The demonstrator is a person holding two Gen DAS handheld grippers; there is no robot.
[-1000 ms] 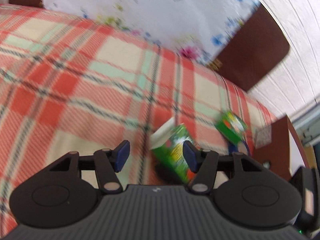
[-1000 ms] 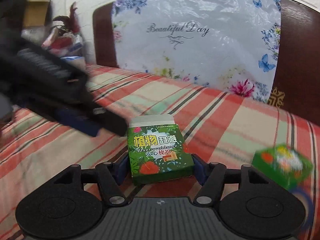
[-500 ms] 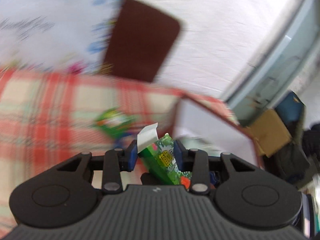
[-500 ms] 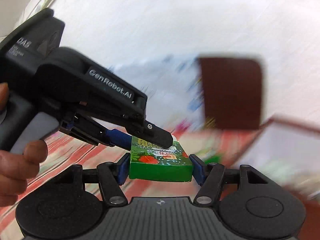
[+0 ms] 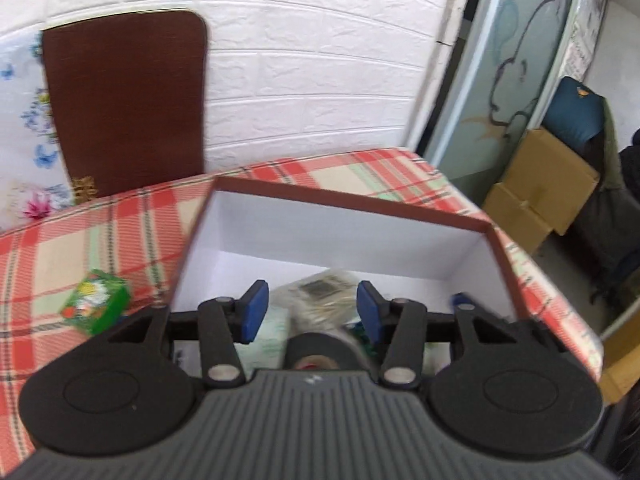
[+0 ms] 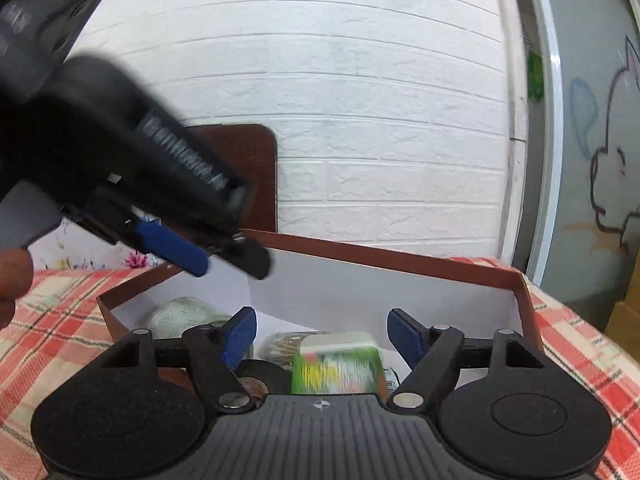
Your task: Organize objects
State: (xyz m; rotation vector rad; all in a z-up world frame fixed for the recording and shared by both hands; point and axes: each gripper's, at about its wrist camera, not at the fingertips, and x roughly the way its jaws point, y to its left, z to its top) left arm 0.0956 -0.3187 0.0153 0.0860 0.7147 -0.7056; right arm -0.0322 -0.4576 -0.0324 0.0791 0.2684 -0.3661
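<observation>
A brown box with white inside walls stands open on the plaid bed. My left gripper is open over it, above a black tape roll and a clear packet. My right gripper is open; a green carton lies blurred below its jaws inside the box, apart from both pads. The left gripper's body shows at the upper left of the right wrist view. A second small green carton lies on the bed left of the box.
A dark brown headboard and white brick wall stand behind the bed. Cardboard boxes and a glass door are to the right, past the bed's edge.
Both grippers swung right from the bed to above the box. Both held the green carton half a second ago; both have opened and the carton now lies in the box.
</observation>
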